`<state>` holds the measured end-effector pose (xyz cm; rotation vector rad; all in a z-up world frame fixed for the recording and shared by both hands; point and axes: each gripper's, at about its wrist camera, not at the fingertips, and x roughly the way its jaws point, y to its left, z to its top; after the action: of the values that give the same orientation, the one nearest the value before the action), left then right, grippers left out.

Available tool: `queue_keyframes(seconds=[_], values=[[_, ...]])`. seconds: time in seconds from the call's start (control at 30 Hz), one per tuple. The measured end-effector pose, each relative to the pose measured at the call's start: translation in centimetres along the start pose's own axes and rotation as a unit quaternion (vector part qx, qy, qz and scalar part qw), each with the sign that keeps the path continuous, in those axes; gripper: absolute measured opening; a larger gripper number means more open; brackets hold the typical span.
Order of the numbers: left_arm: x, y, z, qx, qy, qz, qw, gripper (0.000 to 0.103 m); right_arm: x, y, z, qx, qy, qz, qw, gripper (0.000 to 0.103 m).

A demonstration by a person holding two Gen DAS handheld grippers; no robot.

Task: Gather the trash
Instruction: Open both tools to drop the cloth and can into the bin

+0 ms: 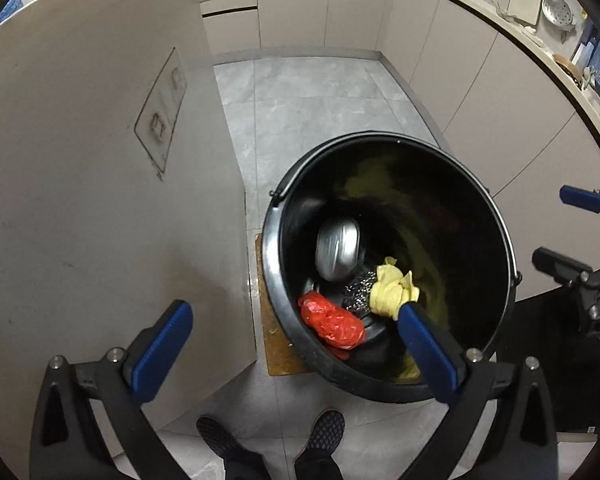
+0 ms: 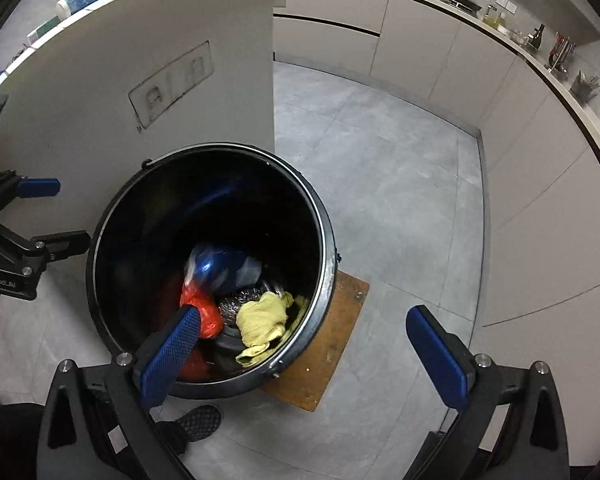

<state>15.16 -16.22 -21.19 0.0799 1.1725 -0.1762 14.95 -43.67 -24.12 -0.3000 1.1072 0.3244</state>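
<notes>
A black bucket (image 1: 272, 240) (image 2: 328, 232) stands on the floor below both grippers. It holds a red plastic bag (image 1: 332, 322) (image 2: 202, 308), a crumpled yellow cloth (image 1: 392, 292) (image 2: 262, 320) and a shiny metal scourer (image 1: 358, 294) (image 2: 236, 304). A blurred silver object (image 1: 337, 250) shows in the left wrist view. A blurred blue and white bag (image 2: 220, 266) shows in the right wrist view. My left gripper (image 1: 293, 309) (image 2: 60, 214) is open and empty over the bucket's left side. Over the bucket's right side, my right gripper (image 2: 303, 313) (image 1: 560, 232) is also open and empty.
The bucket rests on a wooden board (image 2: 332, 344) on the grey tiled floor. A pale cabinet panel (image 1: 100, 160) rises close on the left. Cabinets under a counter with kitchenware (image 1: 524, 0) curve along the right. The person's shoes (image 1: 328, 428) stand just in front of the bucket.
</notes>
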Motion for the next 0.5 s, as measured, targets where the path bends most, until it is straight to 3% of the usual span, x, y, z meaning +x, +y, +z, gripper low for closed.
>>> queue_keyframes(seconds=[0.23, 0.5], values=[[0.0, -1.1, 1.3, 0.017, -0.008, -0.004, 0.9998, 0.103, -0.2, -0.1, 0.1, 0.004, -0.002, 0.003, 1.000, 0.103], [-2.8, -1.5, 2.0, 0.024, -0.034, -0.009, 0.9991, 0.103, -3.4, -0.9, 0.4, 0.048, -0.025, -0.005, 0.999, 0.103]])
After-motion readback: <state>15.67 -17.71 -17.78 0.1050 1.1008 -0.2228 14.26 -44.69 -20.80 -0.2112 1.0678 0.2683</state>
